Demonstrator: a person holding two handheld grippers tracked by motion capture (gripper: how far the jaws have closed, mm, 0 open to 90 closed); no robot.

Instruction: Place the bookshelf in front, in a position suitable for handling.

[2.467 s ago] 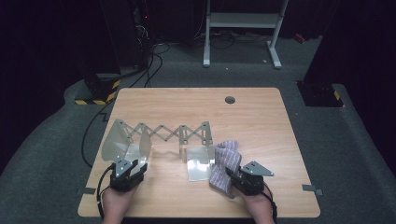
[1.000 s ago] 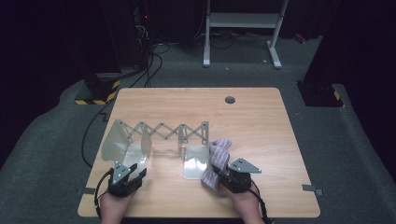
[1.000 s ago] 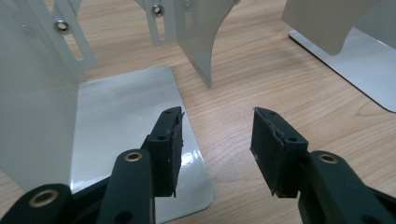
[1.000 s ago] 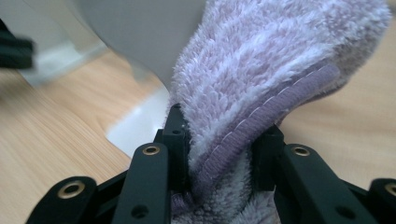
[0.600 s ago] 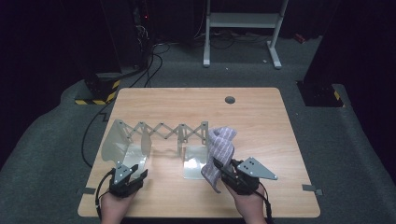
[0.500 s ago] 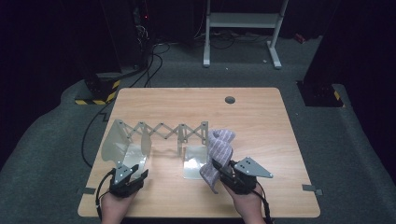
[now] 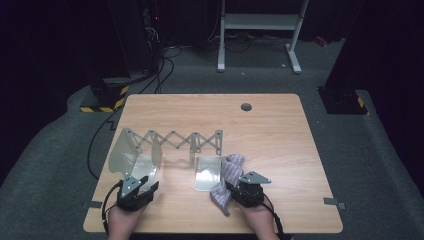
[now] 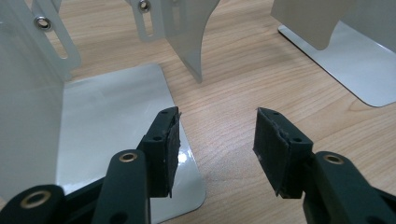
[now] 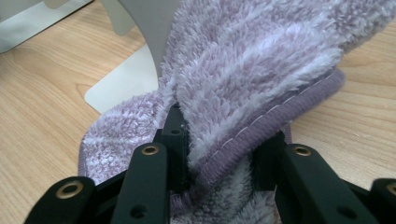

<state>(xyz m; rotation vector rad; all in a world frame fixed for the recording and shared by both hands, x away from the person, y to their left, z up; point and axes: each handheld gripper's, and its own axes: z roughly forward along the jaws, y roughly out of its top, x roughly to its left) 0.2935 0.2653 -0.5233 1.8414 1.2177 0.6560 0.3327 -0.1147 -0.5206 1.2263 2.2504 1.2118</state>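
In the high view a metal rack (image 7: 167,150) with an accordion back stands on the near half of the table (image 7: 270,125), stretched sideways with one flat plate at each end. The left gripper (image 7: 136,192) sits at the near left corner of the rack, just off the left plate's near edge, with its jaws apart and nothing between them. The right gripper (image 7: 235,190) sits just to the right of the rack's right plate and is clamped on a purple towel (image 7: 227,177), which bunches up beside that plate and hangs toward the table's near edge. A hand (image 7: 122,225) comes in from the bottom behind the left gripper. In the left gripper view the left gripper (image 8: 217,135) has been spreading its jaws; they stand apart over bare wood, one pad (image 8: 168,140) above the near corner of the rack's left plate (image 8: 112,121), touching nothing. The rack's right plate (image 8: 355,65) lies farther off at the upper right. In the right gripper view the right gripper (image 9: 219,154) pinches a thick fold of the towel (image 9: 252,70) between its jaws; the fleecy cloth rises above them and droops onto the table at the left. The rack's right plate (image 9: 126,79) lies just behind the towel, and one of its upright fins stands against the cloth.
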